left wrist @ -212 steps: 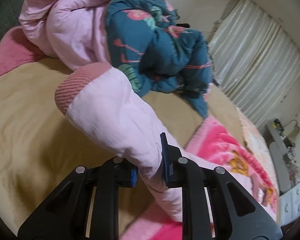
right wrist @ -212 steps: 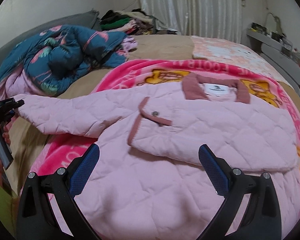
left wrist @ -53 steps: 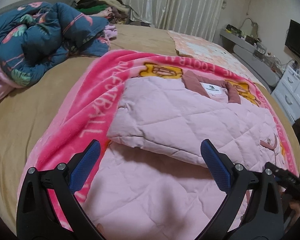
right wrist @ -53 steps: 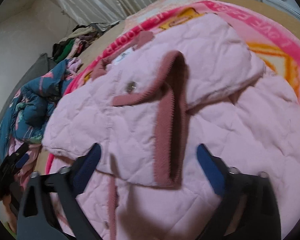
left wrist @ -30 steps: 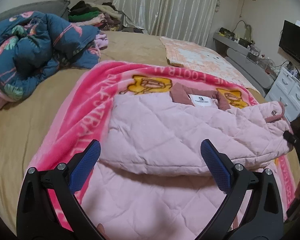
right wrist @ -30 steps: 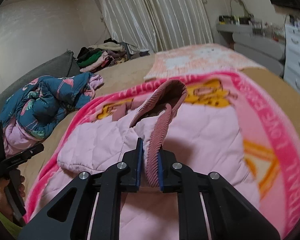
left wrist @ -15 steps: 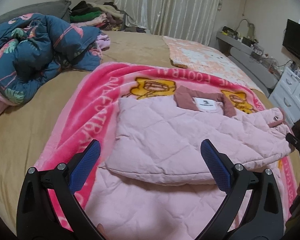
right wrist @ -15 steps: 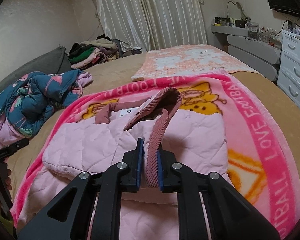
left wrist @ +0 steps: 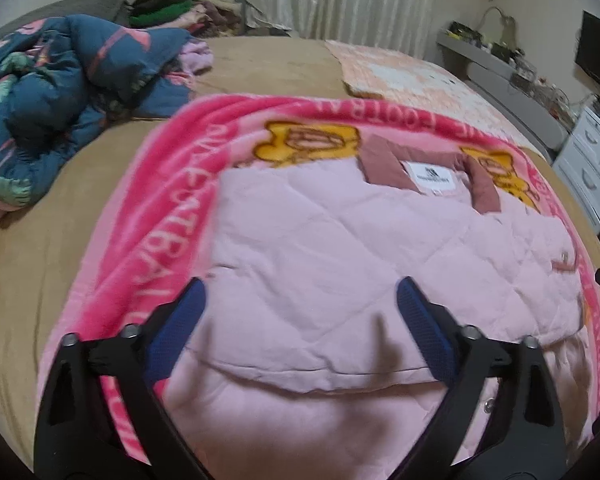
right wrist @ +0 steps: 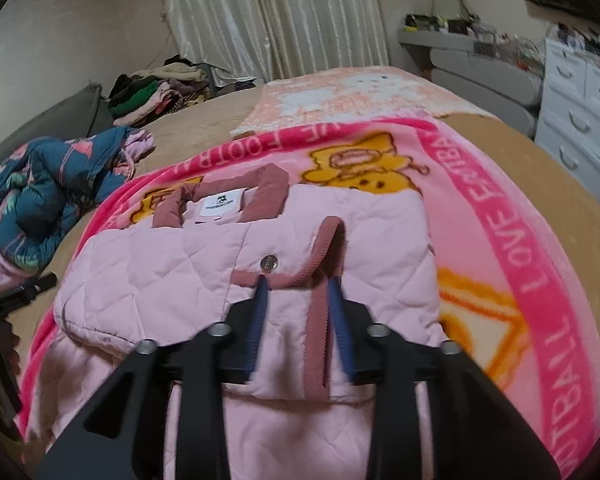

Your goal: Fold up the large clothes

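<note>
A pale pink quilted jacket with a dusty-rose collar lies on a bright pink blanket, its upper part folded over the lower. My left gripper is open and empty, just above the fold's near edge. In the right wrist view the jacket lies flat with its ribbed rose cuff laid on top. My right gripper is partly open, its blue pads either side of the cuff's ribbed band, no longer pinching it.
A crumpled blue floral quilt lies at the left of the tan bed. A pile of clothes sits by the curtains. A peach blanket lies farther back. White drawers stand at the right.
My right gripper has lowered the cuff onto the jacket and opened its jaws off it. My left gripper has moved closer to the fold, still open.
</note>
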The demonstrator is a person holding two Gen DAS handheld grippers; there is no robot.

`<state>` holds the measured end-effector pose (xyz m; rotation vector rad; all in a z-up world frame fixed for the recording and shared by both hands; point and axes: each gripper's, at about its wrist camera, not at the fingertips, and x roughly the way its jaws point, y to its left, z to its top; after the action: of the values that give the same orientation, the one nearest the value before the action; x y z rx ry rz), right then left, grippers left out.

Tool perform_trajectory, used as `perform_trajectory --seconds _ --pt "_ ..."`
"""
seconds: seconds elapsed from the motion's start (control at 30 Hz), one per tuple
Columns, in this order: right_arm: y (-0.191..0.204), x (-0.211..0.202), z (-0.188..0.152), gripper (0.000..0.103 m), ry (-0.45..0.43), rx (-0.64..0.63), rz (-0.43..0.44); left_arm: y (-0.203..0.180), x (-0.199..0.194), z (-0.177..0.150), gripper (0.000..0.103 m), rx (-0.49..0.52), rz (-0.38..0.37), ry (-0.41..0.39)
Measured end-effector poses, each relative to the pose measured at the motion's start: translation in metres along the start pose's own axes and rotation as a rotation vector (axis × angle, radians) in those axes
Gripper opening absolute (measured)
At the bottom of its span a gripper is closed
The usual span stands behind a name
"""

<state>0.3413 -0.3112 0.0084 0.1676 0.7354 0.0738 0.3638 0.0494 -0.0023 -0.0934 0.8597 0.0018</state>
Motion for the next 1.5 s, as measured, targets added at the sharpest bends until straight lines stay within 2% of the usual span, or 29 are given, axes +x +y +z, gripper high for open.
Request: perform_trajectory --seconds 0.1,0.13,0.27,0.4,0.5,0.6,0.67,0.7,0.73,0.93,1.2,1.27,1.33,1.5 --pt "0.005 -0.006 -0.006 0.044 -0.005 -0.028 -0.007 -0.006 0.015 -0.004 0.066 0.014 -0.017 0.031" --pt "0.008 -0.007 -0.007 0.047 -0.008 -0.042 -0.005 -0.008 0.021 -0.007 0.065 0.014 -0.022 0.048" --pt "0.031 -0.010 -0.006 0.057 -0.029 -0.090 0.014 -0.008 0.049 -0.020 0.066 0.036 -0.019 0.124" --pt "0.058 -0.002 -0.002 0.065 -0.023 -0.141 0.048 -0.001 0.061 -0.023 0.068 0.026 -0.046 0.142" --pt "0.087 0.016 0.000 0.070 0.023 -0.193 0.079 -0.002 0.064 -0.024 0.069 0.027 -0.042 0.146" --pt "0.110 0.044 -0.001 0.072 0.097 -0.226 0.096 -0.003 0.065 -0.026 0.070 0.027 -0.036 0.144" --pt "0.117 0.072 -0.007 0.075 0.191 -0.230 0.071 -0.003 0.064 -0.026 0.070 0.025 -0.035 0.141" --pt "0.116 0.088 -0.013 0.076 0.240 -0.221 0.047 -0.003 0.065 -0.026 0.070 0.026 -0.035 0.140" --pt "0.114 0.097 -0.017 0.078 0.252 -0.214 0.041 -0.003 0.065 -0.026 0.070 0.028 -0.034 0.140" --pt "0.113 0.112 -0.032 0.079 0.227 -0.232 0.020 -0.005 0.068 -0.026 0.070 0.034 -0.023 0.139" --pt "0.104 0.098 -0.038 0.079 0.208 -0.173 0.014 -0.009 0.055 -0.027 0.070 0.043 -0.028 0.153" --pt "0.098 0.091 -0.040 0.079 0.203 -0.137 0.012 -0.009 0.045 -0.029 0.072 0.034 -0.032 0.140" --pt "0.094 0.082 -0.043 0.080 0.199 -0.120 0.016 -0.010 0.035 -0.033 0.080 0.029 -0.040 0.127" --pt "0.084 0.059 -0.046 0.081 0.187 -0.071 0.046 -0.019 0.007 -0.041 0.084 0.028 -0.067 0.091"
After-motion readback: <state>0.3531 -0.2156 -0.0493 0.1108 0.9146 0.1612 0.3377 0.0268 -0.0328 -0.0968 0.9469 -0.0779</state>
